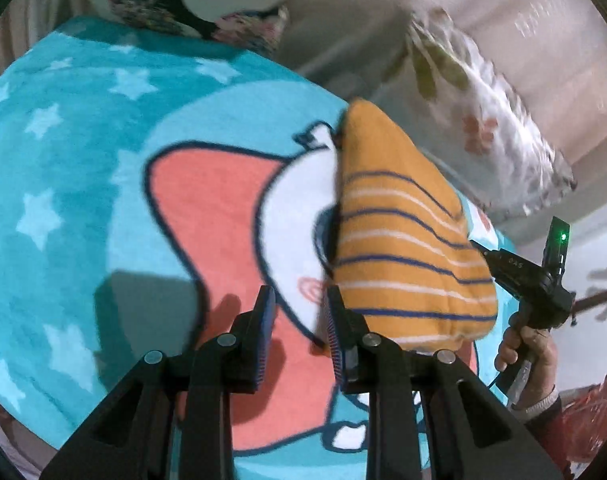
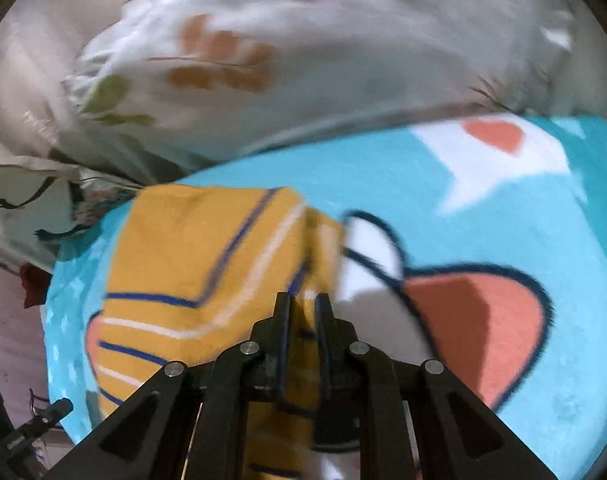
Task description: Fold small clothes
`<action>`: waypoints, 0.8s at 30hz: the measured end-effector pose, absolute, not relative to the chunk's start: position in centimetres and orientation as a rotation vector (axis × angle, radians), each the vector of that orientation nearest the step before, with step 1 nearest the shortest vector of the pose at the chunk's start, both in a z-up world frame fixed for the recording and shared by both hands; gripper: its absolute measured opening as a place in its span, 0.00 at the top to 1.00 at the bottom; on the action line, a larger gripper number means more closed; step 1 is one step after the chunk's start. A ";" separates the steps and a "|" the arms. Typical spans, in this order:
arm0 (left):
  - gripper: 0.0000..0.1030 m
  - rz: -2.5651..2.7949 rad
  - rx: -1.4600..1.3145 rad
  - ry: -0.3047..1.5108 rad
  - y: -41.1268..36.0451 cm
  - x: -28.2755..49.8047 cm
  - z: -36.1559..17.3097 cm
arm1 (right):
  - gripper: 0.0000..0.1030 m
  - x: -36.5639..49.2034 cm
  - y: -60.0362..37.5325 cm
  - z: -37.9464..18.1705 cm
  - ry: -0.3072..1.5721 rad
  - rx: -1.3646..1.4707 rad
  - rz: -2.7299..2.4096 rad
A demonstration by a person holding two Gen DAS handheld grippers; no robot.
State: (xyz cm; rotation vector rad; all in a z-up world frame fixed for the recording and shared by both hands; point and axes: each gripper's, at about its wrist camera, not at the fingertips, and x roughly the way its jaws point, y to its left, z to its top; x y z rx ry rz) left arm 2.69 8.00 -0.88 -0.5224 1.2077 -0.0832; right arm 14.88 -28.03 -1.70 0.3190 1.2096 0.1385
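Note:
An orange garment (image 1: 403, 240) with blue and white stripes hangs folded above a turquoise cartoon blanket (image 1: 63, 184). My left gripper (image 1: 299, 300) is open and empty, just left of the garment's lower edge. My right gripper (image 2: 303, 304) is shut on the orange garment (image 2: 191, 272), with cloth pinched between its fingers. The right gripper also shows in the left wrist view (image 1: 479, 246), touching the garment's right side, held by a hand (image 1: 531, 348).
A white floral pillow (image 1: 487, 128) lies beyond the blanket's far edge, also in the right wrist view (image 2: 303, 52). A dark floral cloth (image 1: 163, 4) lies at the far left. Red fabric (image 1: 595, 400) sits at the lower right.

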 end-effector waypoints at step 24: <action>0.24 -0.131 -0.403 1.207 6.0 10.2 -3.4 | 0.49 11.5 -27.1 -0.1 1.182 0.393 0.199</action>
